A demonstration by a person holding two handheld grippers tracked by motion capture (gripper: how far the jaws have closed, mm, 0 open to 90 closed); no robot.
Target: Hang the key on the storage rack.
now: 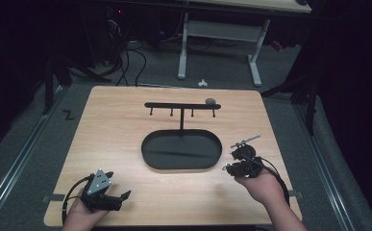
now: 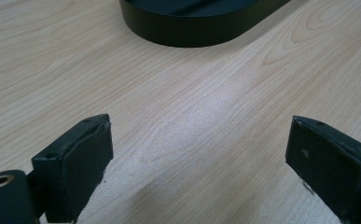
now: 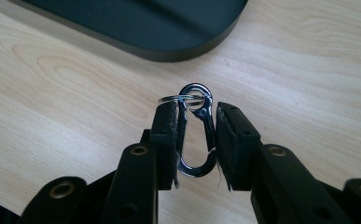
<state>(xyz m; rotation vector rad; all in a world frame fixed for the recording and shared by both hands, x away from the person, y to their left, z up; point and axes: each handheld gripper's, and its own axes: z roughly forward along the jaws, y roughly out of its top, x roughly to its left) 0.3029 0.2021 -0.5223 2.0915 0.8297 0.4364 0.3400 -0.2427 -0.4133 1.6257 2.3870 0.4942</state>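
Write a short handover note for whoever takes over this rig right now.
Right tool: shut on a metal clip with a small ring at its top, held above the table, right of the black stand.
Left tool: open, holding nothing, low over the table's near left.
Stand: oval base, crossbar with four hooks, none carrying anything.
Done: clip picked up.
Left: probably hang it on a hook.

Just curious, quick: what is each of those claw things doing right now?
Left gripper: open, holding nothing, above the table.
Right gripper: shut on a metal carabiner clip.
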